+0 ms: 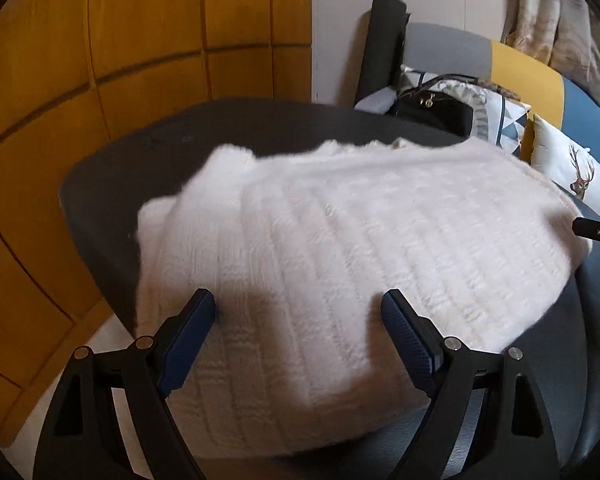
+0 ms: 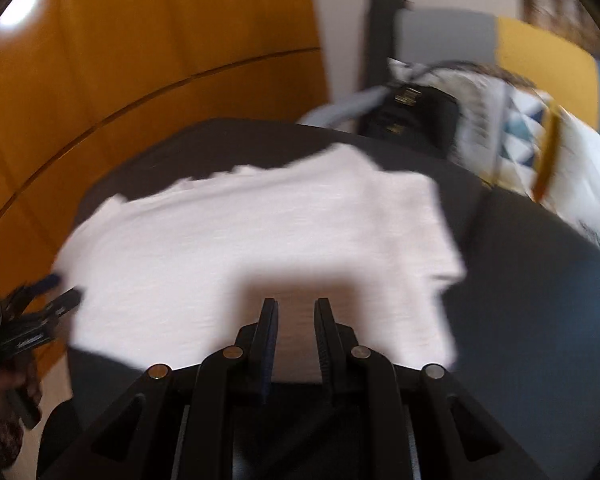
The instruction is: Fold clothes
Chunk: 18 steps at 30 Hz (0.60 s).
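Note:
A white fuzzy knit sweater [image 1: 340, 240] lies folded on a dark round table [image 1: 112, 184]. My left gripper [image 1: 300, 306] is open wide, its blue-padded fingers [image 1: 192, 332] over the sweater's near part with nothing between them. At the far right edge of the left wrist view, the tip of the right gripper [image 1: 596, 232] shows beside the sweater. The right wrist view is blurred. There the sweater [image 2: 260, 240] lies flat, and my right gripper [image 2: 296, 308] hovers over its near edge with a narrow gap and nothing held. The left gripper [image 2: 48, 292] shows at the sweater's left edge.
Orange wooden cabinet panels [image 1: 140, 40] stand behind and left of the table. A sofa [image 1: 520, 68] at the back right holds a black handbag [image 1: 432, 110] and patterned cushions, one with a deer [image 1: 576, 168]. A hand [image 2: 4, 376] holds the left gripper. Pale floor [image 1: 100, 344] lies to the left.

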Available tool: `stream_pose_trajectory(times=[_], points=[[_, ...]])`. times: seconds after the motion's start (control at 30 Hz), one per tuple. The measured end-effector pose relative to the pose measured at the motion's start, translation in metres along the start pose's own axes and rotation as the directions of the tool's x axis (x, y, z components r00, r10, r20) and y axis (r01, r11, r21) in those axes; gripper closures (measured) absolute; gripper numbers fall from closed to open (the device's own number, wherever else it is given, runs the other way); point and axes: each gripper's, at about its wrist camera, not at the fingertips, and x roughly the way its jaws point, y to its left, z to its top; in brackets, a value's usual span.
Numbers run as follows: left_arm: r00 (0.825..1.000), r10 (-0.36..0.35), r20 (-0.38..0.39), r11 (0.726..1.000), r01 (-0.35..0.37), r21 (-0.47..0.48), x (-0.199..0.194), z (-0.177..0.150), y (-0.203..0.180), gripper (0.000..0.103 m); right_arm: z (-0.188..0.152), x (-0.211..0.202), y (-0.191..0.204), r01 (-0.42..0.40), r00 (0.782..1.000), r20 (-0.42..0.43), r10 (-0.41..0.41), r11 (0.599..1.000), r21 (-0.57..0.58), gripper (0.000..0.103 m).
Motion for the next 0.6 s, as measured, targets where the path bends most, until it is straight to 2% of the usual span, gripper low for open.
stream_pose_trajectory(times=[0.1,0.27,0.37,0.43,0.5,0.6], points=[[0.999,0.033,0.018,0.996,-0.035,0.081,-0.005,-0.006,-0.010,0.015,-0.014,0.011,-0.028,0.052,0.997,-0.060,-0.050,0.998,0.033,0.086],[0.994,0.060,0.095,0.997,-0.064,0.035,-0.010,0.023,0.004,0.015,-0.006,-0.006,-0.027,0.009,1.000,0.008,-0.009,0.999,0.046,0.085],[0.989,0.079,0.125,0.997,-0.079,-0.006,-0.008,0.045,0.014,0.015,0.027,-0.006,-0.014,0.003,0.998,0.069,0.000,0.999,-0.046,0.085],[0.990,0.095,0.108,0.995,-0.091,-0.042,0.006,0.062,0.025,0.015,0.053,0.012,-0.018,-0.007,0.998,0.057,0.009,0.999,-0.043,0.085],[0.988,0.141,0.067,0.988,-0.136,-0.071,0.025,0.074,0.037,0.015,0.068,0.034,-0.026,-0.005,1.000,0.028,0.005,1.000,-0.005,0.085],[0.973,0.227,-0.049,0.968,-0.231,-0.100,0.057,0.073,0.054,0.015,0.074,0.061,-0.039,0.041,0.999,-0.027,-0.040,0.999,0.026,0.085]])
